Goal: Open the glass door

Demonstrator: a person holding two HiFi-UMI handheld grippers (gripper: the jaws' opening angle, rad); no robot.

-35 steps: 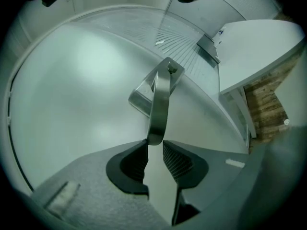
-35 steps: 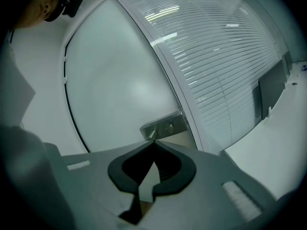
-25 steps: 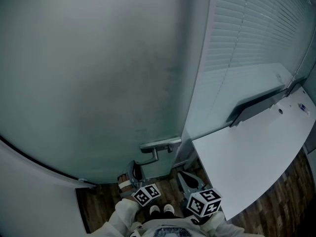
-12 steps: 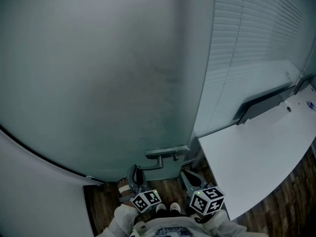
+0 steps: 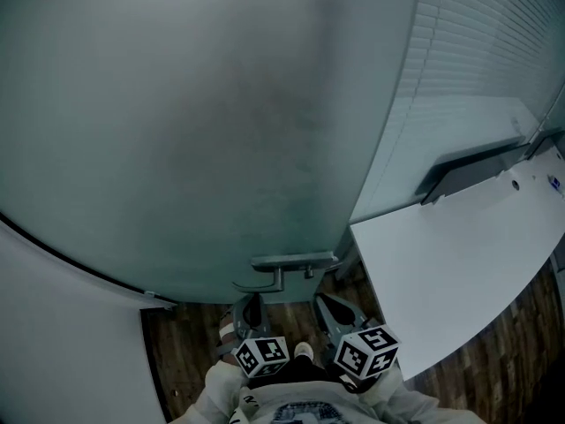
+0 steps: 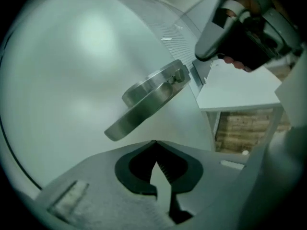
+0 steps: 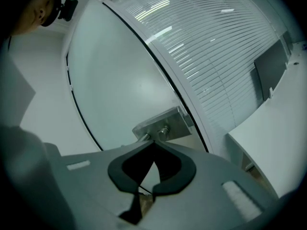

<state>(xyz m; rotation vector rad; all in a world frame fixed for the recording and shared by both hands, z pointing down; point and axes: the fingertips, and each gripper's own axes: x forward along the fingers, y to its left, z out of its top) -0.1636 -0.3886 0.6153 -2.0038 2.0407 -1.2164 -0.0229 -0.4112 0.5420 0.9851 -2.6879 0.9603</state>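
Your left gripper (image 6: 154,142), jaws just closed on nothing, points up at the frosted glass door (image 5: 177,131) straight ahead, so probably best to lay its shut tip on the steel lever handle (image 6: 144,107) near the free end and press squarely down.

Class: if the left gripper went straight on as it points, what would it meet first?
Probably the metal handle, just beyond the left gripper, whose empty jaws just closed; the glass door lies behind.
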